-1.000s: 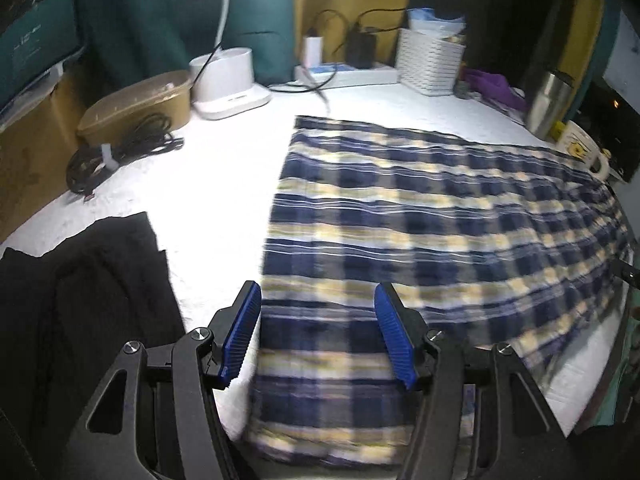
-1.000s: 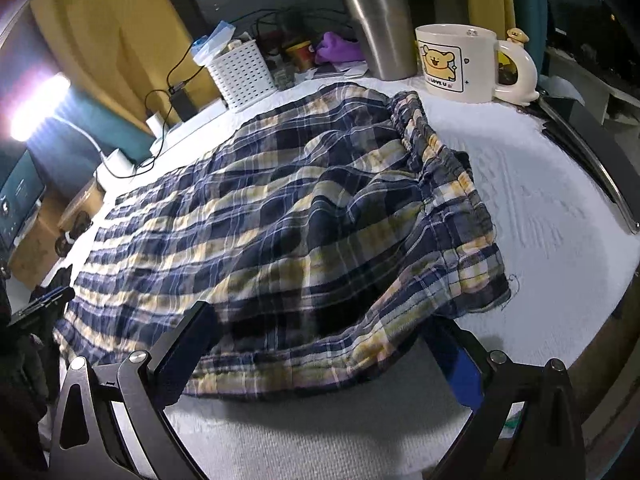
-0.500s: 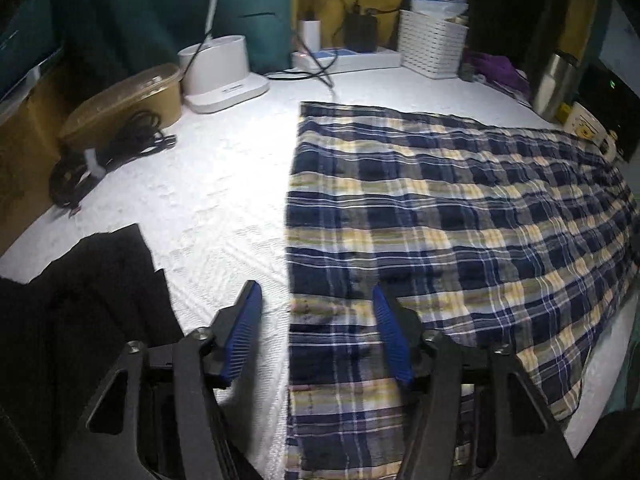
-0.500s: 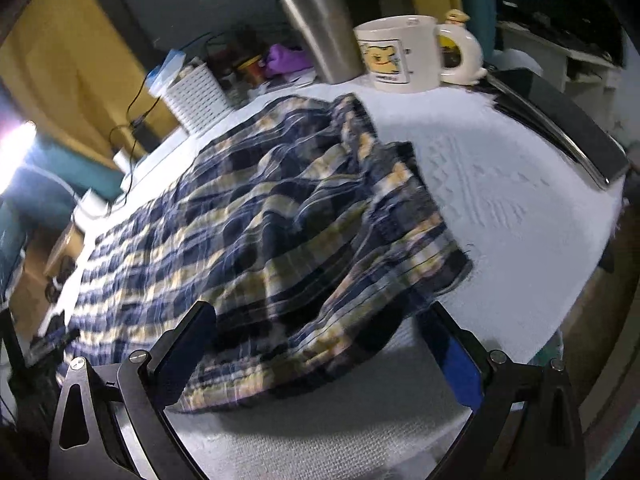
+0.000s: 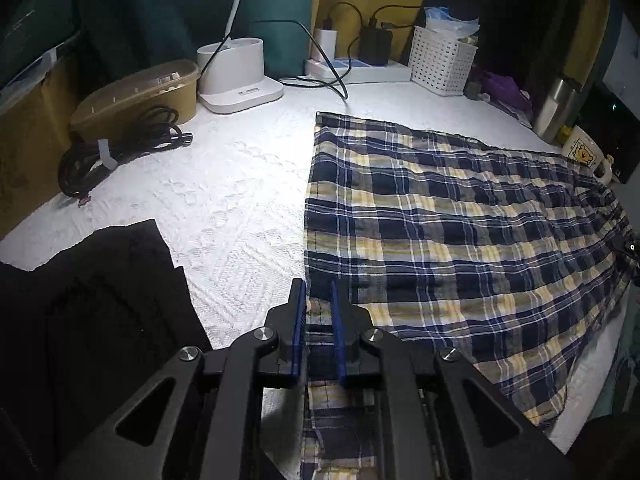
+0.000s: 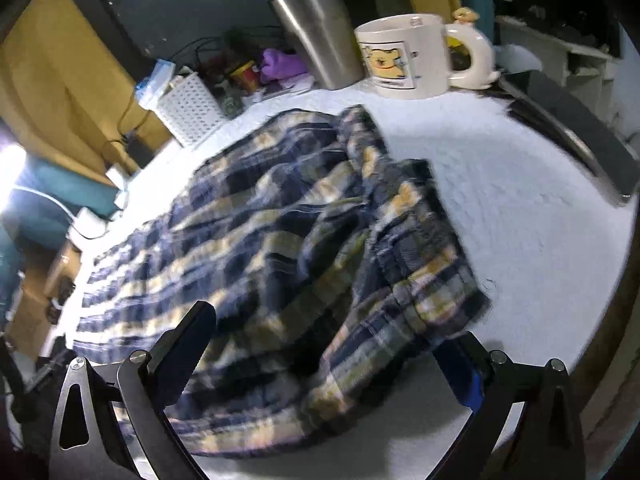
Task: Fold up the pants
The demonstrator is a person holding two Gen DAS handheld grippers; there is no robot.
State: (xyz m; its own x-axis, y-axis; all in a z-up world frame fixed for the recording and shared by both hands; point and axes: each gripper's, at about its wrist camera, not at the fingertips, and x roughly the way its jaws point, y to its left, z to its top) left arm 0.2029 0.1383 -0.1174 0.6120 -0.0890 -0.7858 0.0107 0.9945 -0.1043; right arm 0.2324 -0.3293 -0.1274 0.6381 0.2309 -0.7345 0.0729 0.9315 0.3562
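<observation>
Two grippers, one pair of pants. Left gripper (image 5: 318,304): blue pads (image 5: 298,320) drawn nearly together, pinching the hem edge of the plaid pants (image 5: 460,240) at the near left corner of the cloth. Right gripper (image 6: 332,344): fingers spread wide, one on each side of the waistband end of the same pants (image 6: 280,240), cloth bunched and lying between them, not clamped; whether the pads touch the fabric cannot be told through the blur.

Pants spread lengthwise over the white textured tablecloth (image 5: 224,200), leg hems toward the left gripper, waistband toward the right one.

Outward from the left gripper: one black garment (image 5: 92,312) just beside it on the left, apart from the plaid; one coiled black cable (image 5: 116,152); one brown lidded container (image 5: 136,96); one white lamp base (image 5: 236,76); one power strip (image 5: 360,70) with two chargers plugged in; one white perforated basket (image 5: 442,60).

Beyond the right gripper: one steel tumbler (image 6: 320,36) and one cream bear mug (image 6: 412,56), standing side by side past the waistband, apart from the cloth.
</observation>
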